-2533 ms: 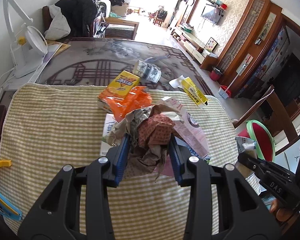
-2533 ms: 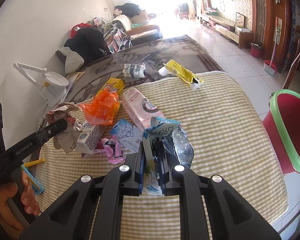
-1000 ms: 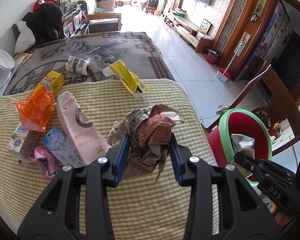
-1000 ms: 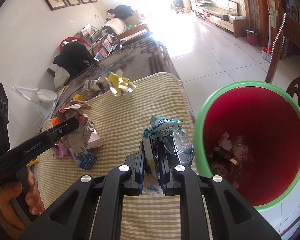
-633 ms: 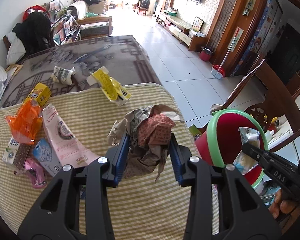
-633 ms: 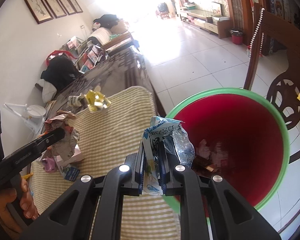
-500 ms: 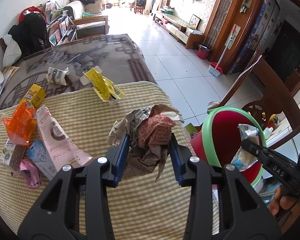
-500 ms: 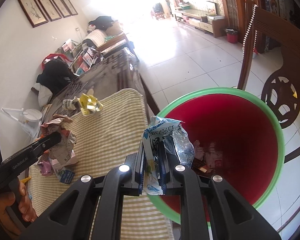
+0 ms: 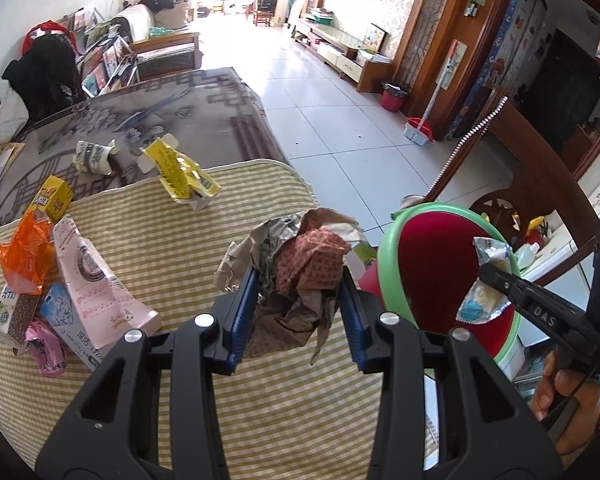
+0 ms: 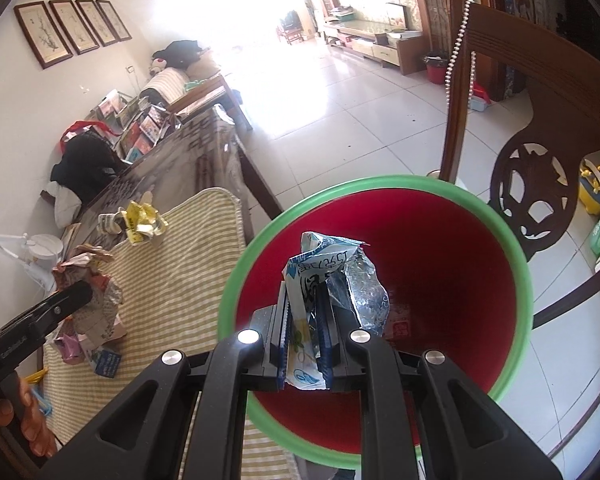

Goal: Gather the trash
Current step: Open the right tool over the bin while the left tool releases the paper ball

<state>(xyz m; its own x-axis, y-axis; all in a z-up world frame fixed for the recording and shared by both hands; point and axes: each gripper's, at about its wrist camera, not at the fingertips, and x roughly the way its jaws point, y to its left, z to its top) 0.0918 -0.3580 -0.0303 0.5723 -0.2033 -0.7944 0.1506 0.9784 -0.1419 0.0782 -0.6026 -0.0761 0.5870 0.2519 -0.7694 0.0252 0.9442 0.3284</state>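
Observation:
My left gripper (image 9: 300,284) is shut on a crumpled wad of brown paper (image 9: 304,272) and holds it above the striped cloth near the table's right edge. My right gripper (image 10: 306,308) is shut on a blue and silver foil wrapper (image 10: 332,276) and holds it over the mouth of the red bin with a green rim (image 10: 380,188). The bin (image 9: 396,232) stands just right of the table, with the right gripper (image 9: 488,276) and wrapper (image 9: 480,300) above it. More trash lies on the cloth: a yellow carton (image 9: 180,176), a pink pack (image 9: 92,280), an orange bag (image 9: 28,252).
A striped cloth (image 9: 180,240) covers the near end of the table. A wooden chair (image 10: 520,128) stands behind the bin. A crushed cup (image 9: 94,156) and a yellow box (image 9: 52,196) lie further back. Tiled floor lies to the right.
Both grippers have moved right, off the trash pile towards the bin. The right gripper with the wrapper now hangs over the bin's opening. The left still holds its paper wad.

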